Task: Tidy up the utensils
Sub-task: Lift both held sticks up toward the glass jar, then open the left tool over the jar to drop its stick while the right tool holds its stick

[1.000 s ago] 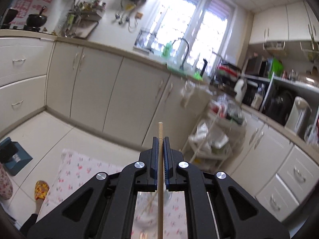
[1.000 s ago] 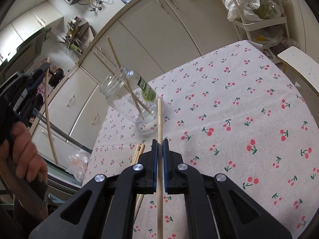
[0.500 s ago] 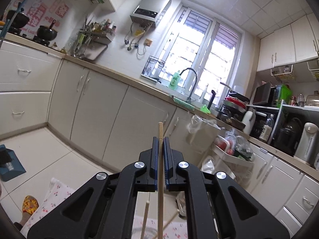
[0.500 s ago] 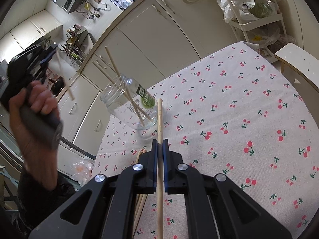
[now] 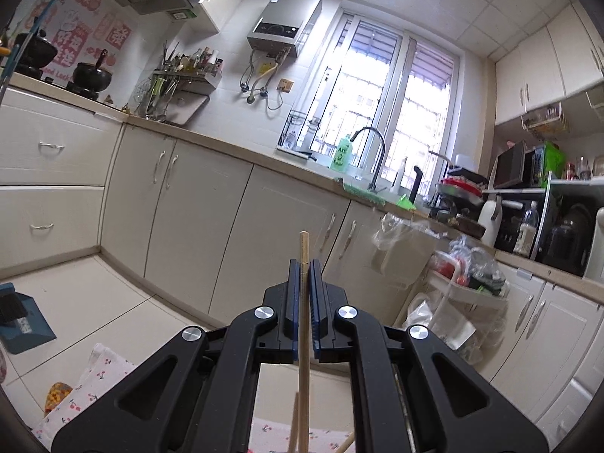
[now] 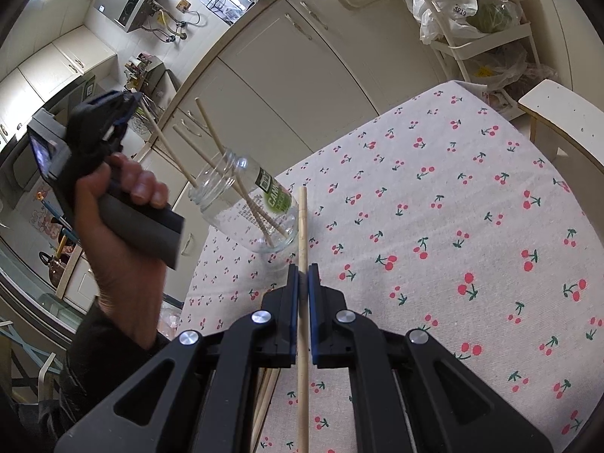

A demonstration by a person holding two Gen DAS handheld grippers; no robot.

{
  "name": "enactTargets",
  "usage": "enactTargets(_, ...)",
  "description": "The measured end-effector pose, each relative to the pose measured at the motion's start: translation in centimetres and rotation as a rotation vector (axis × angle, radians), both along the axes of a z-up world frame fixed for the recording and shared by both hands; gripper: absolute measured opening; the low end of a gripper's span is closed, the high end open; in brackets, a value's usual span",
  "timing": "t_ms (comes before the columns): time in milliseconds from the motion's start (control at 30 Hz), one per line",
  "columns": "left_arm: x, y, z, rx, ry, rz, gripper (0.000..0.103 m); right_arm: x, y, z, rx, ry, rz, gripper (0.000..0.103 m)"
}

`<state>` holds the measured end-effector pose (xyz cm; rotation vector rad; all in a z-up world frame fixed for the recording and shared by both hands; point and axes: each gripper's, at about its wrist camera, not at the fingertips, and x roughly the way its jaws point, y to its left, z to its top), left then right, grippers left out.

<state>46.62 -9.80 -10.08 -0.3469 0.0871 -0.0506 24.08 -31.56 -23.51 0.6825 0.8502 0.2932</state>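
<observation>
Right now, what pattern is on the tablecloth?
Red cherries on cream cloth tablecloth; clearest in the right wrist view.

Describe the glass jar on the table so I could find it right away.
Look at the cherry-print tablecloth. At its far side stands a clear glass jar with a green label. It is the only container there, and wooden chopsticks poke out of its open mouth.

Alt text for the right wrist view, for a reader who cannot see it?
Right gripper clamps a chopstick over a cherry-print cloth, beside a jar holding chopsticks. At left, a hand holds the left gripper with another chopstick.
</observation>
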Motion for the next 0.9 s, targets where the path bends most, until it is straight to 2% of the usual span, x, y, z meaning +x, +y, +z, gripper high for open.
enactTargets(267,-0.9,-0.3,-2.9,0.053,0.051,-0.014,0.005,-0.1,-0.3,0.2,-0.003,-0.015,-0.019,0.006)
enactTargets(567,-2.4,-0.9,-3.9,0.144,0.122,-0.071,0.006,-0.5,-0.5,0.7,-0.022,-0.041,-0.038,0.006)
enactTargets(633,-2.8,-1.1,-3.8,0.170,0.136,-0.085,0.008,-0.6,-0.5,0.8,-0.028,-0.052,-0.044,0.006)
enactTargets(733,-3.8,-0.8,-3.2,0.192,0.141,-0.092,0.020,-0.8,-0.6,1.2,-0.038,-0.078,-0.053,0.006)
enactTargets(900,-6.9,1.7,-3.2,0.165,0.157,-0.057,0.039,-1.0,-0.9,1.9,-0.011,-0.128,-0.071,0.006)
